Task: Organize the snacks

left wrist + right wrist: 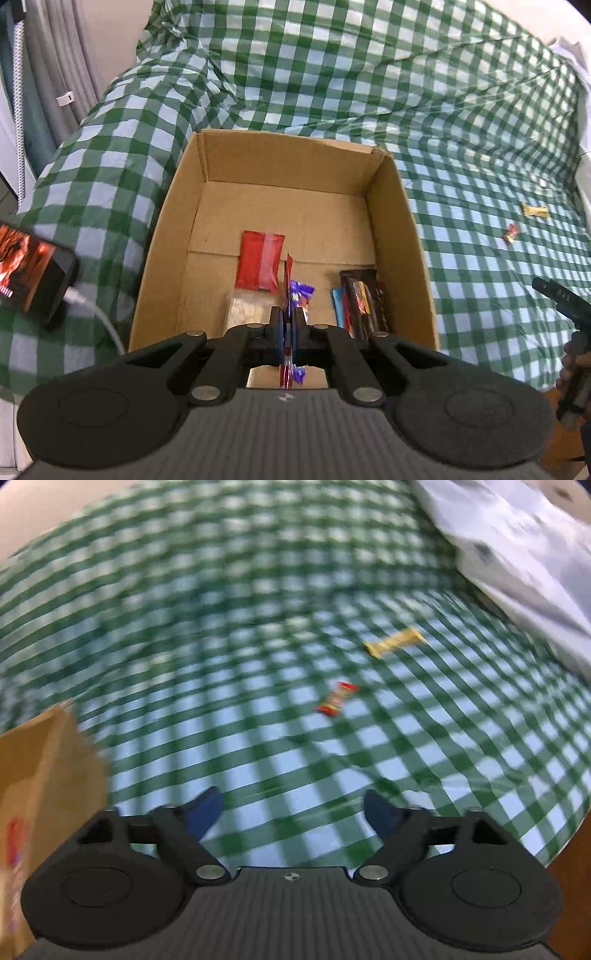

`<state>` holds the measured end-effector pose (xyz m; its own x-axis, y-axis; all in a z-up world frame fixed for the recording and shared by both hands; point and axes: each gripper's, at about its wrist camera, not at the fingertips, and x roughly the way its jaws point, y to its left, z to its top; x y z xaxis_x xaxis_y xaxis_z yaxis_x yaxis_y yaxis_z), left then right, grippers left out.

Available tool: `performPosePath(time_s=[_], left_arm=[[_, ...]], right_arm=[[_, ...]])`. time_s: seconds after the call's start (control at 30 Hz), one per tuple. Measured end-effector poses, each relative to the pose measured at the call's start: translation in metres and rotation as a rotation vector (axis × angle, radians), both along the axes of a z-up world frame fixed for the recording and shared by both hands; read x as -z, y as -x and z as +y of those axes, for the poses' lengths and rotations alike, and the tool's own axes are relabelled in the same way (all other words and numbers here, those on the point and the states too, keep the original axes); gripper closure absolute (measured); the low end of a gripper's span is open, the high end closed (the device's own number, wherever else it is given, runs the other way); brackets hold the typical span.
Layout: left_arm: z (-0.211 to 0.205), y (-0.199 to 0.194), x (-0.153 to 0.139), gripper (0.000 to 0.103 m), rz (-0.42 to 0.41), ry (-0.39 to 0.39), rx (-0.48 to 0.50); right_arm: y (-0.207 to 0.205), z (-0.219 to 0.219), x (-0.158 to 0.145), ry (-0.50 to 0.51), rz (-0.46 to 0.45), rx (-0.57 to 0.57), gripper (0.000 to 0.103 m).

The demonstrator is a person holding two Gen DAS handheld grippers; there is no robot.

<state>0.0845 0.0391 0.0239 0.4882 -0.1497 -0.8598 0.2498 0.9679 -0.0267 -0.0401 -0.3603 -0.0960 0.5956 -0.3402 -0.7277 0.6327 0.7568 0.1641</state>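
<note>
My left gripper [289, 317] hangs over the open cardboard box [400, 229], shut on a thin red and purple snack wrapper [289, 280] held edge-on. Inside the box lie a red packet [260, 264], a pale packet [245, 314], a purple candy [303, 293] and a bundle of dark bars [360, 299]. My right gripper [291, 812] stands open and empty above the checked cloth, to the right of the box [40, 760]. Ahead of it lie a small red candy [337, 699] and a yellow candy [395, 642]; both candies, red [511, 234] and yellow [535, 211], also show in the left wrist view.
A green and white checked cloth [332, 74] covers the surface. A phone [33, 269] with a lit screen and a white cable lies left of the box. A pale pillow or sheet [517, 554] borders the cloth at the right. The right wrist view is blurred.
</note>
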Motion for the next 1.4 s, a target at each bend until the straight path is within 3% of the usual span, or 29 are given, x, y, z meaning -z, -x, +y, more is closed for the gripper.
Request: performPosePath(time_s=[0.17, 0.43, 0.5, 0.6, 0.73, 1.03, 1.13, 1.27, 1.4], left_arm=[[-0.012, -0.042, 0.016, 0.099, 0.024, -0.030, -0.030], [-0.016, -0.095, 0.035, 0.099, 0.020, -0.049, -0.060], [-0.017, -0.103, 0.040, 0.099, 0.023, -0.056, -0.063], [-0.015, -0.111, 0.045, 0.099, 0.038, -0.044, -0.060], [-0.016, -0.121, 0.047, 0.099, 0.023, -0.048, -0.033], [-0.017, -0.182, 0.042, 0.099, 0.047, 0.025, -0.089], [-0.021, -0.203, 0.038, 0.099, 0.026, 0.034, -0.065], [-0.023, -0.226, 0.050, 0.099, 0.030, 0.060, -0.091], [-0.027, -0.242, 0.061, 0.099, 0.027, 0.030, -0.096]], right_arm=[[-0.044, -0.039, 0.062, 0.005, 0.038, 0.102, 0.007], [-0.127, -0.049, 0.120, 0.138, 0.032, 0.022, 0.000], [-0.140, -0.042, 0.130, 0.221, 0.012, 0.029, 0.000], [-0.143, -0.036, 0.130, 0.255, 0.026, 0.028, 0.000], [-0.133, -0.046, 0.131, 0.175, -0.036, 0.040, 0.000], [-0.138, -0.043, 0.133, 0.203, -0.006, 0.039, 0.000], [-0.138, -0.043, 0.133, 0.199, -0.010, 0.040, 0.000], [-0.139, -0.043, 0.133, 0.200, -0.008, 0.040, 0.000], [-0.139, -0.043, 0.133, 0.200, -0.009, 0.040, 0.000]])
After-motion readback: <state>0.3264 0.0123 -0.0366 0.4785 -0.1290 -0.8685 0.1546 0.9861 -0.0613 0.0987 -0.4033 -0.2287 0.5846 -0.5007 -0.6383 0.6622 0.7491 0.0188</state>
